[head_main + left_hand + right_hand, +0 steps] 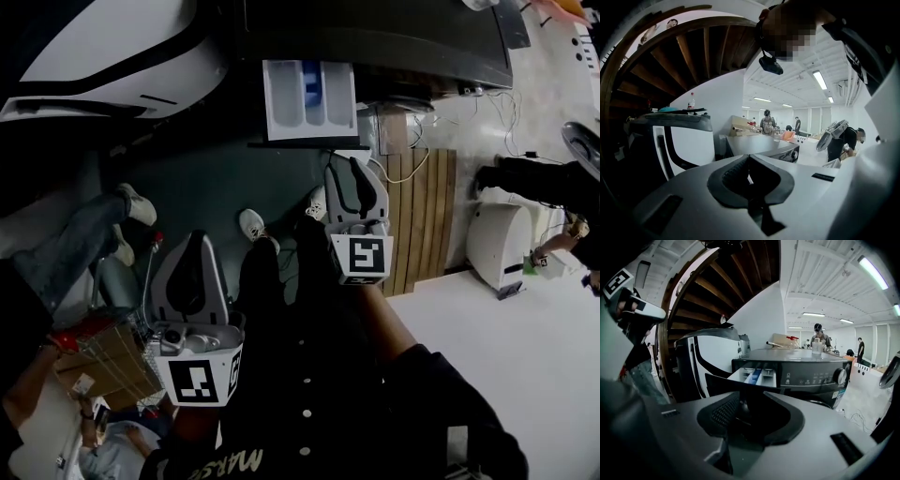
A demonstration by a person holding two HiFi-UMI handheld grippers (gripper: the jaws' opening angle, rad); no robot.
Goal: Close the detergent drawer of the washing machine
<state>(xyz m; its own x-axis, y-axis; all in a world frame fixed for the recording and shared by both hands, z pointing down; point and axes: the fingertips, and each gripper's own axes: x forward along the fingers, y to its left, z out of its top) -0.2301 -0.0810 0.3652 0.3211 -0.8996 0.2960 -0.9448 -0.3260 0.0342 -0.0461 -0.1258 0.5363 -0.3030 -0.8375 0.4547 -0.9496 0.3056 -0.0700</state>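
Dark, boxy washing machine (394, 42), flat smooth top, glossy front with a round dial (840, 376). Pulled well out of the washing machine's upper front, away from that dial: detergent drawer (286, 94), a shallow white plastic tray in long compartments, blue insert (754, 376) mid-way, capped by a dark flat front panel (719, 383). Probably light, rigid and free-sliding, so no grasp needed; better to press squarely on the panel's middle, sparing the thin tray walls. Near the washing machine, aimed at the drawer: right hand-held gripper (751, 393), grey moulded shell, textured dark pads, spread apart and empty. Further back from the washing machine: left hand-held gripper (749, 158), tips pressed together on nothing.
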